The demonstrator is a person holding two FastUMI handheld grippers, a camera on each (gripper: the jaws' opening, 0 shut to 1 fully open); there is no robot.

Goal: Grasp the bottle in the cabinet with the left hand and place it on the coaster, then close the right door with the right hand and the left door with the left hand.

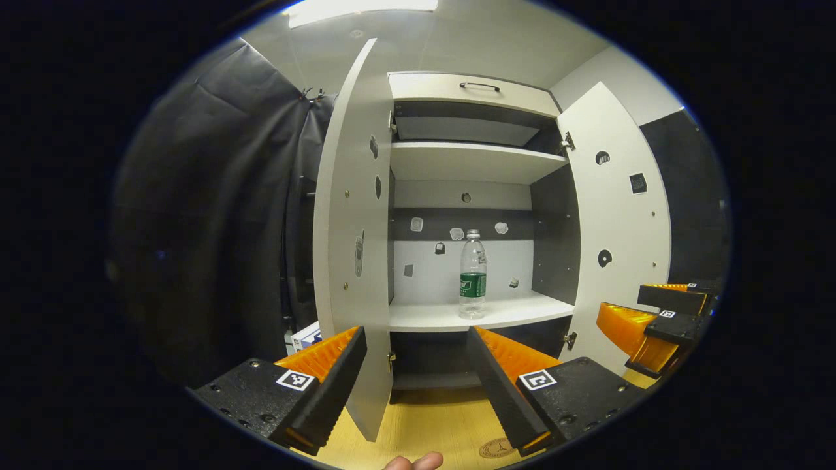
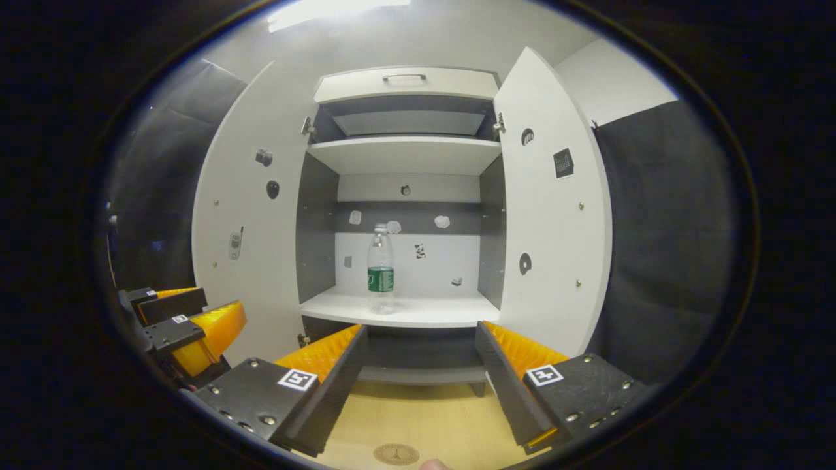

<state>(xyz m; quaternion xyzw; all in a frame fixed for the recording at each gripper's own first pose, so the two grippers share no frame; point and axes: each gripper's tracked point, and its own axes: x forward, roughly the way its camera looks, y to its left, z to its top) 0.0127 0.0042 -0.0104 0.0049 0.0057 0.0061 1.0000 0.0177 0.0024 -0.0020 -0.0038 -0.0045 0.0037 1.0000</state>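
Both hand-held grippers, left [image 1: 416, 365] and right [image 2: 421, 365], gape empty (level) toward bottle [image 1: 473, 274].

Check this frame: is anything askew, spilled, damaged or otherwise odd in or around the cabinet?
Nothing stands out. The bottle stands upright and capped on the cabinet shelf, with no spill visible. Both doors, left and right, hang open. The coaster lies flat on the wooden surface. Both tongs, left and right, are open and hold nothing.
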